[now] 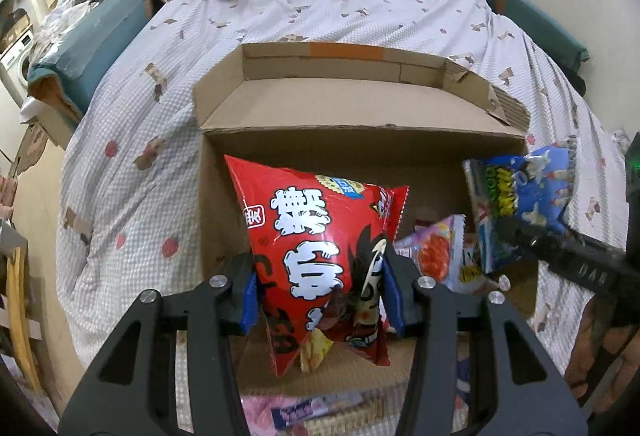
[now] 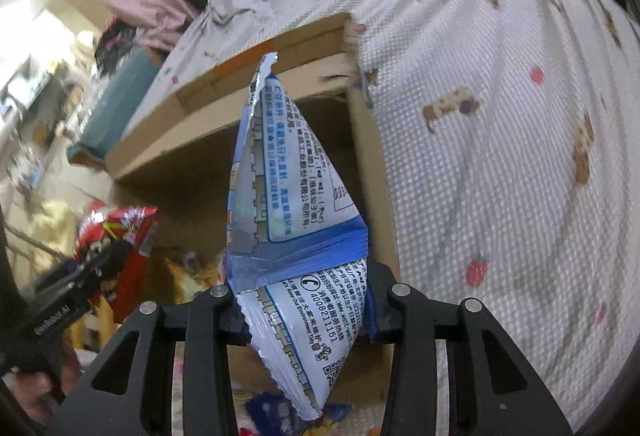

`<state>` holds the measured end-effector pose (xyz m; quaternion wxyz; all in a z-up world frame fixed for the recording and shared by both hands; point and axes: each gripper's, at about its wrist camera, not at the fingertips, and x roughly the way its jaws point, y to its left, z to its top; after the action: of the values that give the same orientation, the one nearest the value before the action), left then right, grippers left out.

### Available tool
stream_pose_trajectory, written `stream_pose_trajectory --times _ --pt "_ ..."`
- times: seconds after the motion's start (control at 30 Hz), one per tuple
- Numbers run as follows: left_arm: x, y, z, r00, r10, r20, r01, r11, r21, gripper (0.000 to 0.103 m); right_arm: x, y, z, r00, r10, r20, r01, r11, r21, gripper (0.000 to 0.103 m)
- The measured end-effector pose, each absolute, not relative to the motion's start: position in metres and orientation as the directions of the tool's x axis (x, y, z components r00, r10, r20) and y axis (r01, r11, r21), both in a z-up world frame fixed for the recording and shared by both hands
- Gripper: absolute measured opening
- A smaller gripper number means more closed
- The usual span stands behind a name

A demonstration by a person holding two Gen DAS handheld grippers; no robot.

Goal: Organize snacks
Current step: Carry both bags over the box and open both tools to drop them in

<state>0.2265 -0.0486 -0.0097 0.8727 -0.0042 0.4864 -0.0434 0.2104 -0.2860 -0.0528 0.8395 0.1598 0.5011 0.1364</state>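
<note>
Bed with printed white quilt (image 1: 320, 7); open brown cardboard box (image 1: 360, 139) on it. Left hand-held gripper (image 1: 320, 300) clamps red crinkly snack bag (image 1: 320, 236) above box; right hand-held gripper (image 2: 304, 308) clamps blue-white foil snack bag (image 2: 296, 195).

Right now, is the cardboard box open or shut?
Open. The cardboard box has its flaps folded back, and snack packets show inside on its floor.

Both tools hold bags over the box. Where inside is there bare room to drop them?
Bare floor runs along the box's far wall and left side, behind the red bag in the left tool. The near right corner is crowded with small packets, below the blue bag in the right tool.
</note>
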Motion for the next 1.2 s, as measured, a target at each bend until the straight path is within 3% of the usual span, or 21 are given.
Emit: stream_pose_trajectory --times 0.3,0.57,0.63,0.7,0.77,0.93,1.2 --pt "0.247 -0.052 -0.034 0.515 -0.052 -0.856 0.076 0.997 -0.015 0.046 0.213 -0.254 -0.056 0.449 0.335 -0.828 -0.159 0.942 0.295 0.041" --pt "0.252 -0.053 -0.04 0.509 -0.06 -0.859 0.083 0.996 -0.021 0.05 0.217 -0.261 -0.057 0.463 0.357 -0.812 -0.144 0.934 0.328 0.045" --pt "0.252 -0.052 -0.039 0.505 -0.056 -0.861 0.074 0.997 -0.022 0.059 0.218 -0.264 -0.056 0.459 0.382 -0.802 -0.144 0.923 0.357 0.054" --pt "0.249 -0.051 -0.035 0.52 -0.049 -0.853 0.058 0.998 -0.022 0.081 0.217 -0.265 -0.052 0.469 0.398 -0.788 -0.152 0.916 0.372 0.062" --pt "0.246 -0.049 -0.029 0.541 -0.054 -0.839 0.052 0.998 -0.03 0.087 0.214 -0.265 -0.045 0.497 0.392 -0.774 -0.161 0.918 0.361 0.07" --pt "0.242 -0.048 -0.019 0.546 -0.044 -0.836 0.05 0.999 -0.02 0.088 0.201 -0.268 -0.016 0.608 0.341 -0.717 -0.181 0.939 0.293 0.1" --pt "0.233 -0.046 -0.011 0.55 -0.027 -0.834 0.041 0.999 -0.006 0.088 0.202 -0.276 -0.007 0.629 0.331 -0.703 -0.152 0.94 0.306 0.101"
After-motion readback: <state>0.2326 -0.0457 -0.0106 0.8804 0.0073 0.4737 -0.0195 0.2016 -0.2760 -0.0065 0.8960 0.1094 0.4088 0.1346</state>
